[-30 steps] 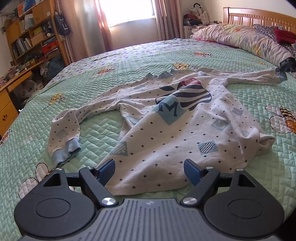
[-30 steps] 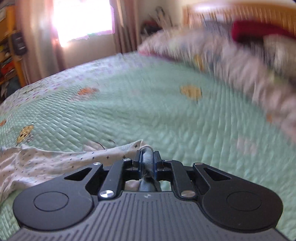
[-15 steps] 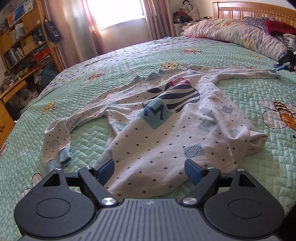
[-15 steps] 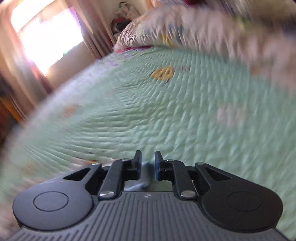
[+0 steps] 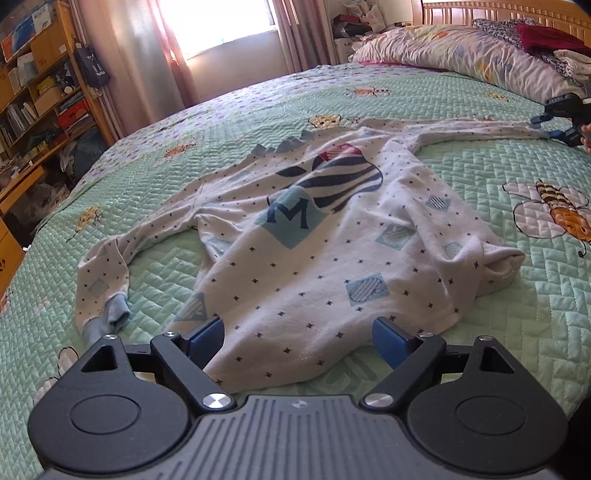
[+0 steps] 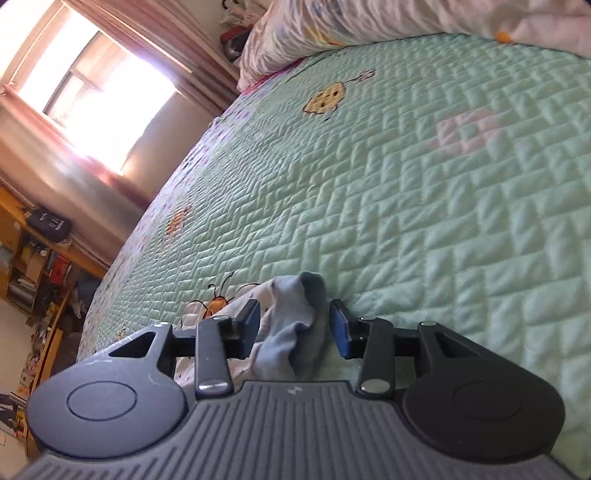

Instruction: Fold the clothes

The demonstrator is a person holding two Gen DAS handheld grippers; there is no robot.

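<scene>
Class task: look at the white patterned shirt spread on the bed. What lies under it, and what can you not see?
Under the shirt lies the green quilted bedspread, showing all around it. The quilt directly beneath is covered, as is the shirt's back layer and the folded-under hem corner.

The shirt is soft, matt knit cloth with a ribbed pale-blue cuff, lying on a quilted bedspread whose stitched cloth has a faint sheen. Both grippers, left and right, are matt black plastic with ribbed bodies, shiny metal screws and smooth blue pads; the far headboard is varnished wood.
</scene>
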